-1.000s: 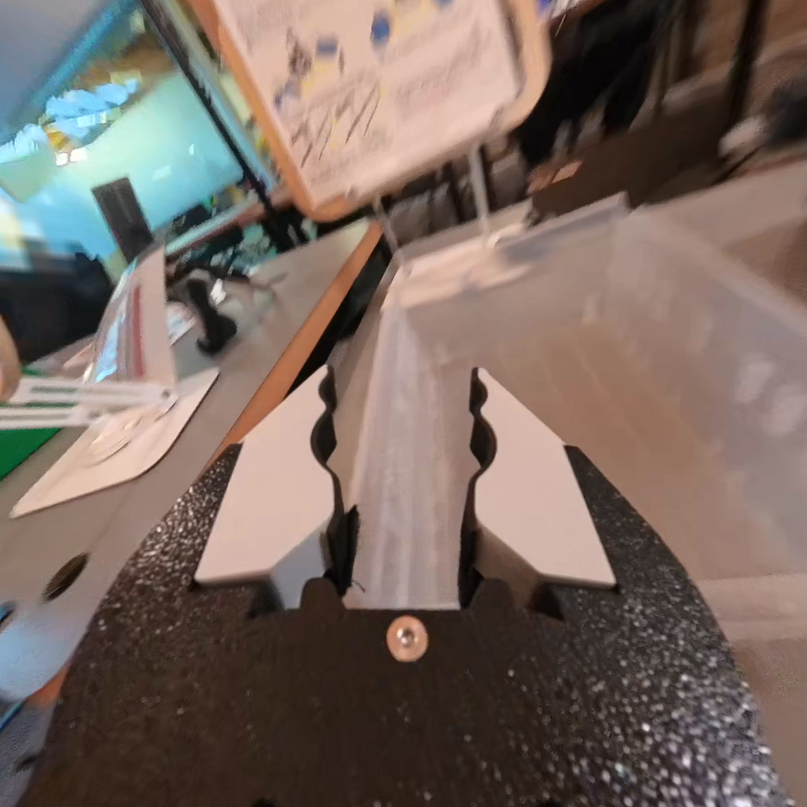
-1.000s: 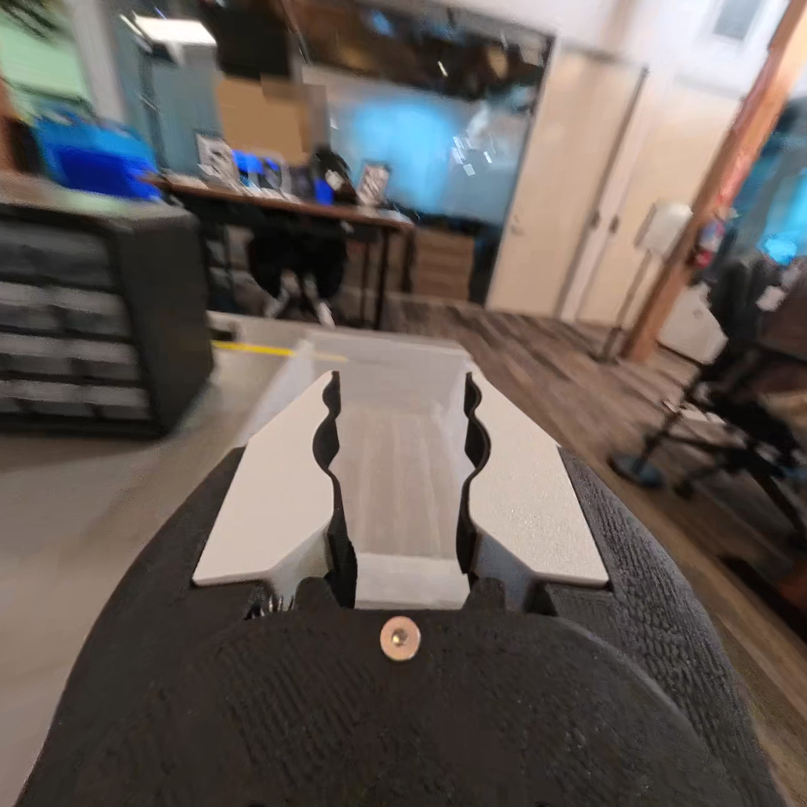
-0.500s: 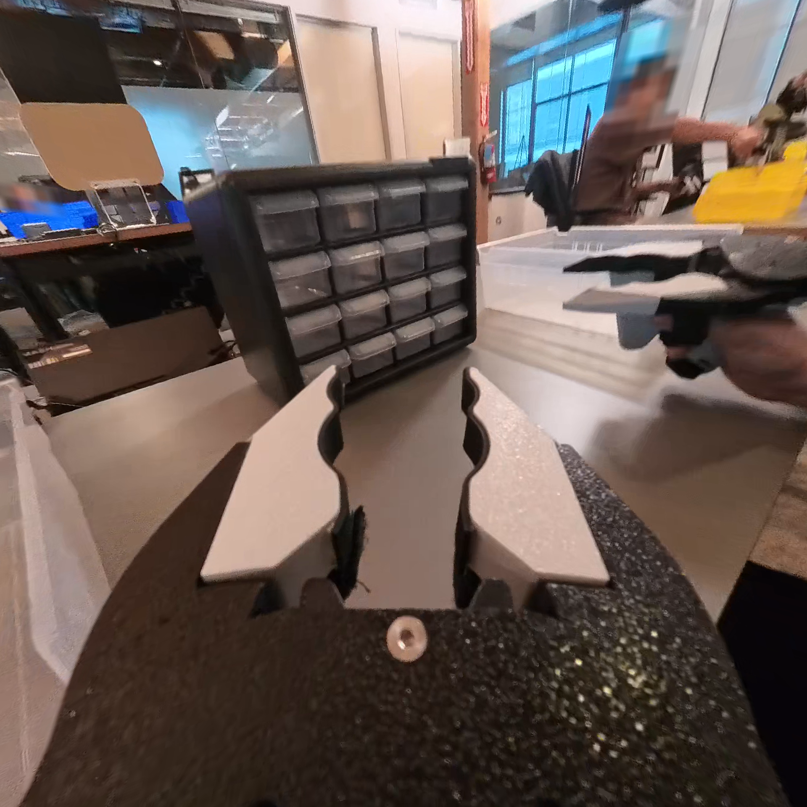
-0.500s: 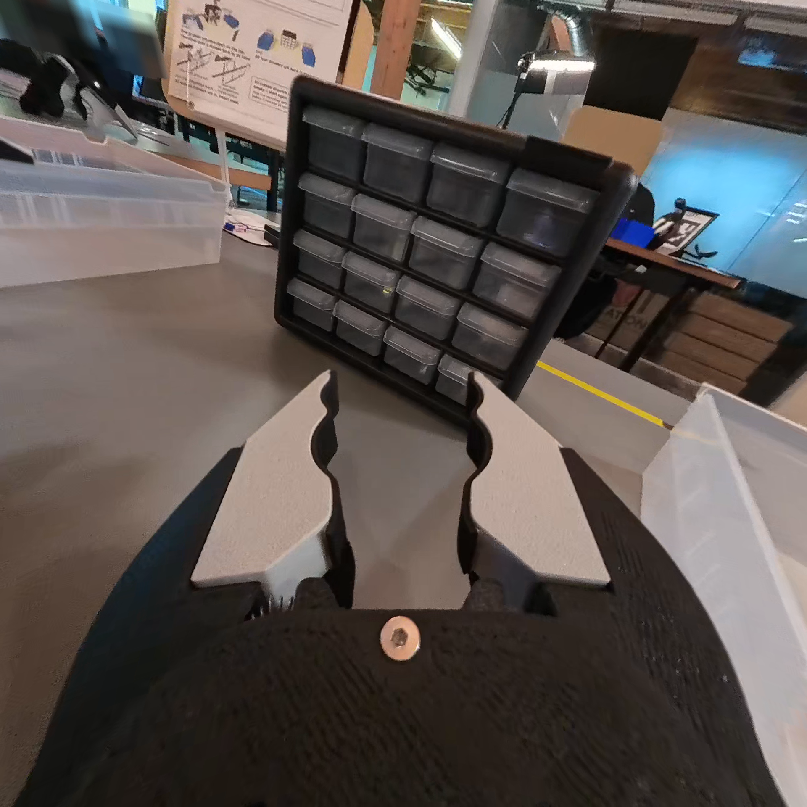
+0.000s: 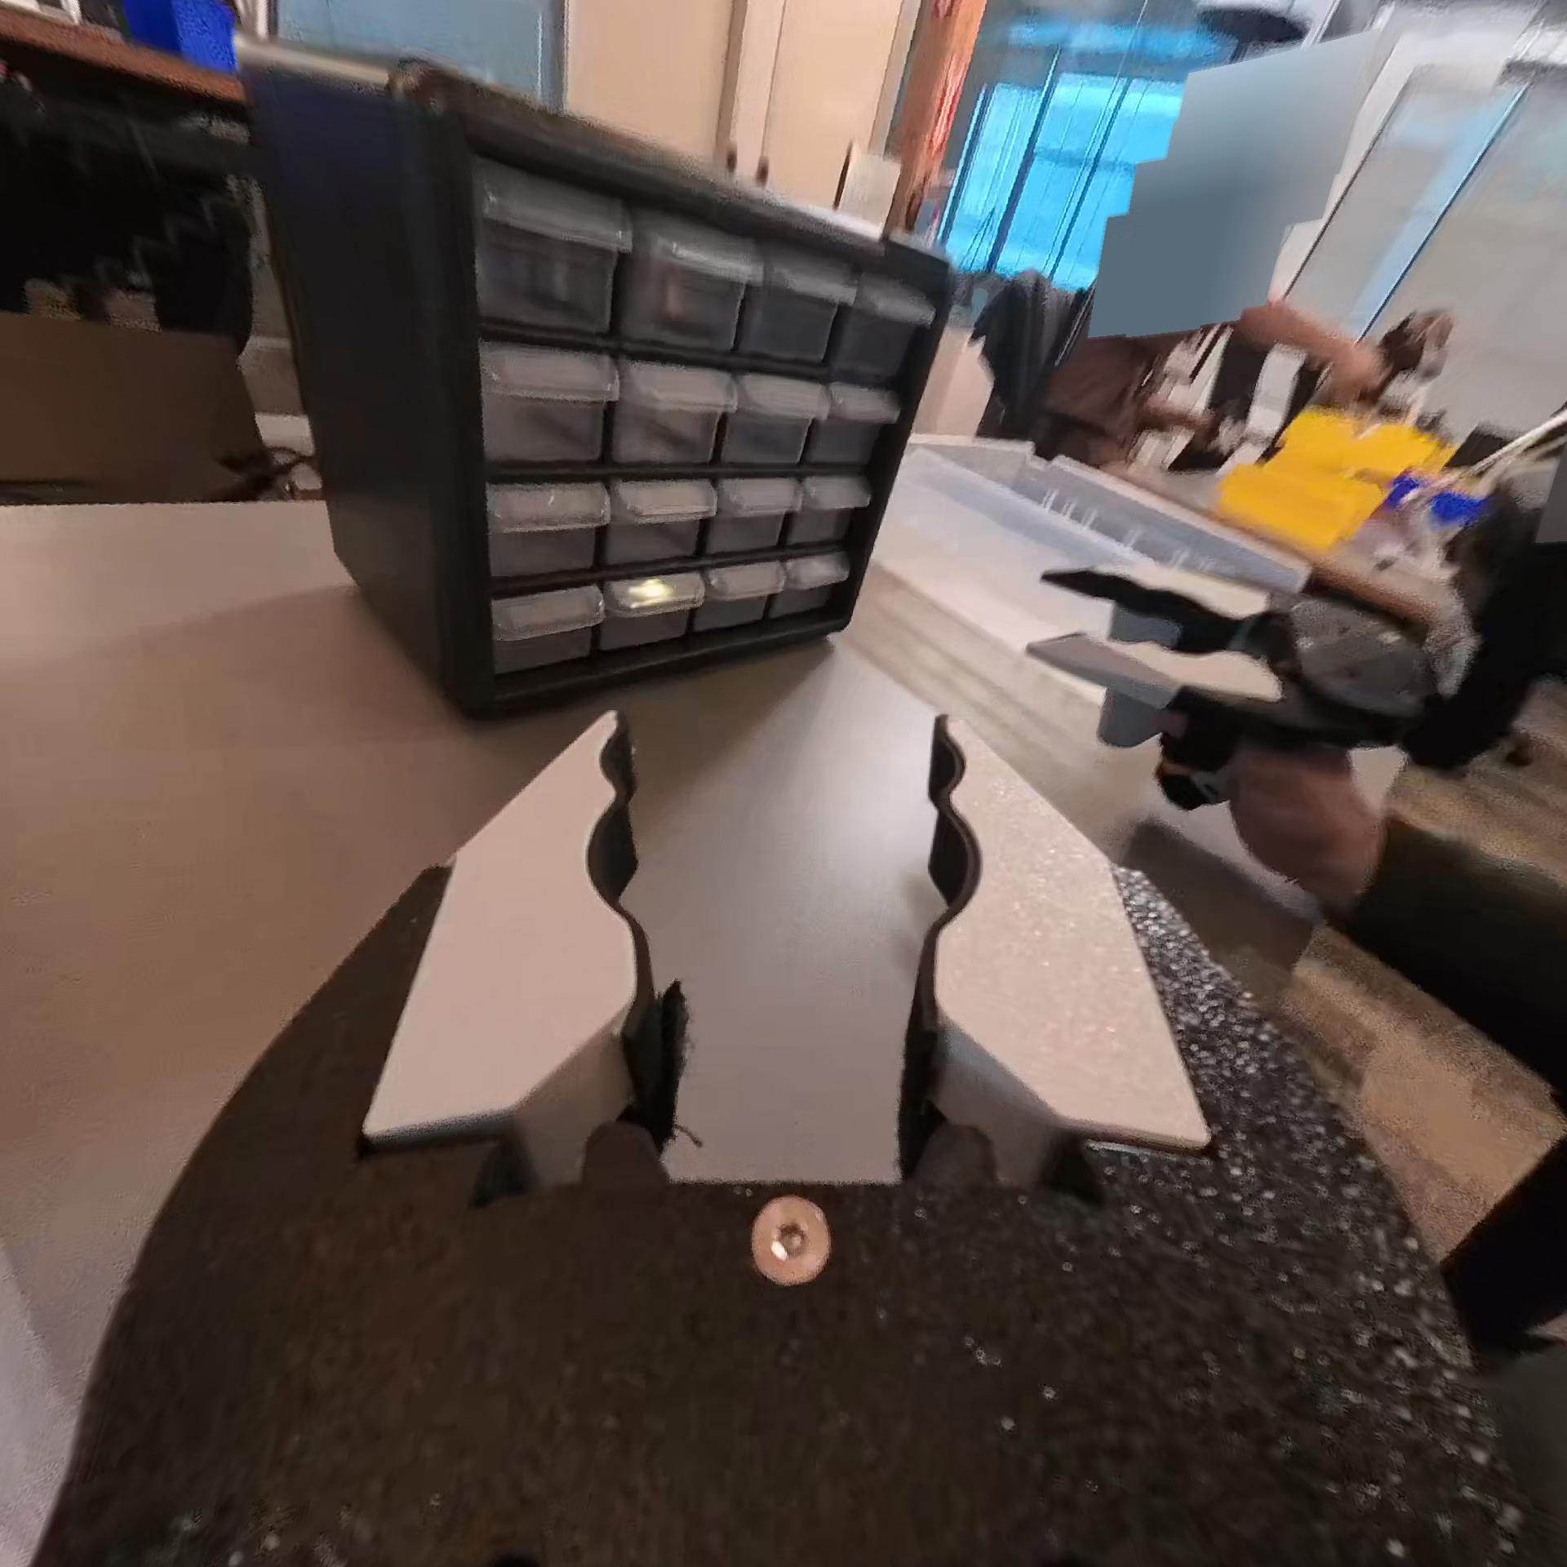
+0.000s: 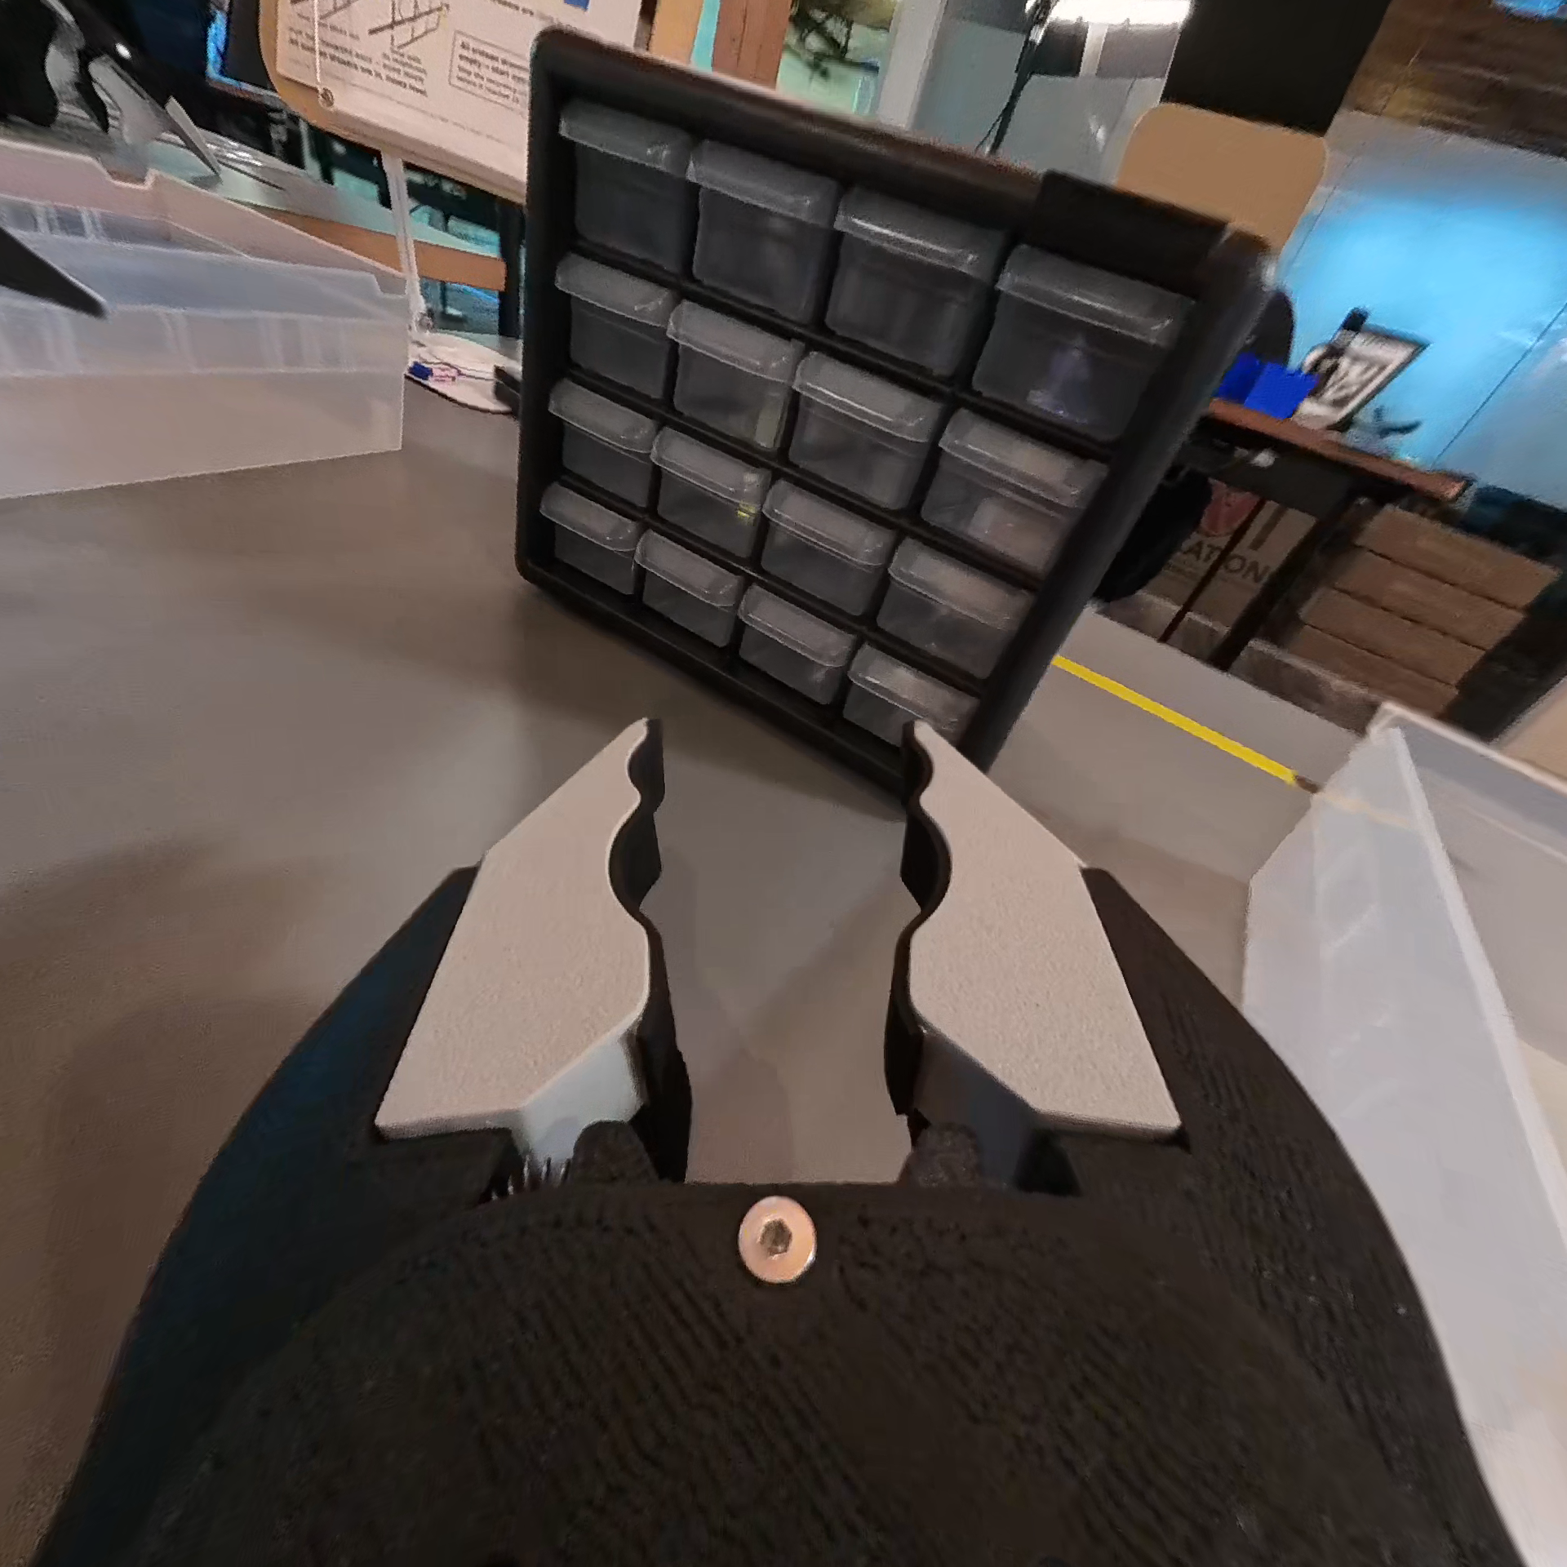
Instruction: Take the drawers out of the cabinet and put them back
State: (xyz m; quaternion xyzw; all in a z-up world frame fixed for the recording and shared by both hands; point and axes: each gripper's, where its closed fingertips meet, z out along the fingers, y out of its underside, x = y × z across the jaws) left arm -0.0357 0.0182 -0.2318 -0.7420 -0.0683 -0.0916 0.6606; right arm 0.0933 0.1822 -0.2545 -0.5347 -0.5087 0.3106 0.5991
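Both tools gape, holding nothing — the left tool (image 5: 776,738) and right tool (image 6: 780,738) hover low over the grey table (image 6: 212,678), near the cabinet (image 6: 856,407) ahead. It is black, upright, four rows of four clear drawers (image 6: 865,432), all seated. Likely risk: the cabinet looks light, so pulling one drawer unbraced could drag or tip it — or spill the drawer.

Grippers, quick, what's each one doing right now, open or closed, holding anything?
Left gripper: open, holding nothing.
Right gripper: open, holding nothing.
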